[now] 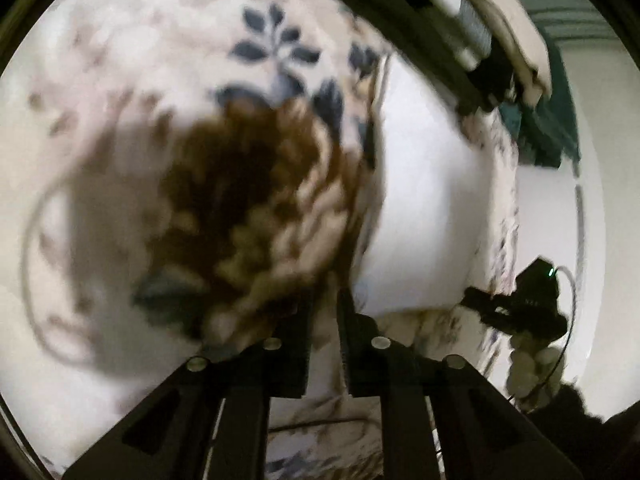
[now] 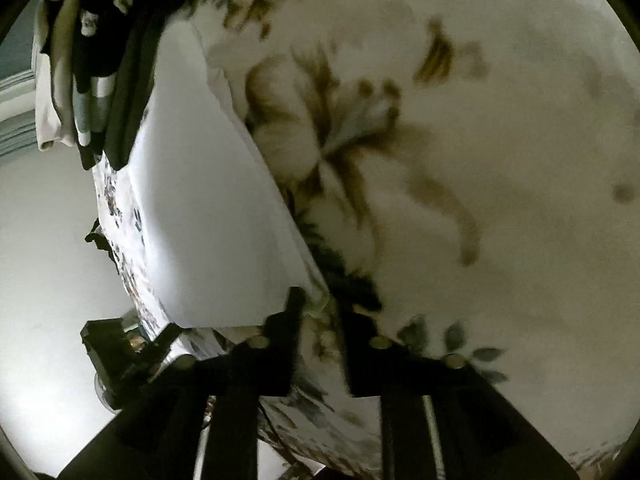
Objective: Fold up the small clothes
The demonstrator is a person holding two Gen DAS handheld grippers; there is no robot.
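Note:
A white garment (image 1: pixel 424 184) lies flat on a floral bedsheet (image 1: pixel 120 80); it also shows in the right wrist view (image 2: pixel 208 208). My left gripper (image 1: pixel 324 304) has its jaws nearly together at the garment's near corner, with white cloth between them. My right gripper (image 2: pixel 320 308) has its jaws close together at the garment's other near corner, on the cloth edge. The right gripper also shows in the left wrist view (image 1: pixel 516 308), and the left gripper shows in the right wrist view (image 2: pixel 120 352). Both views are blurred.
A stack of folded clothes (image 1: pixel 504 28), dark and beige, sits at the far end of the bed, and also shows in the right wrist view (image 2: pixel 88 72). A white wall or floor (image 2: pixel 48 240) lies beyond the bed's edge.

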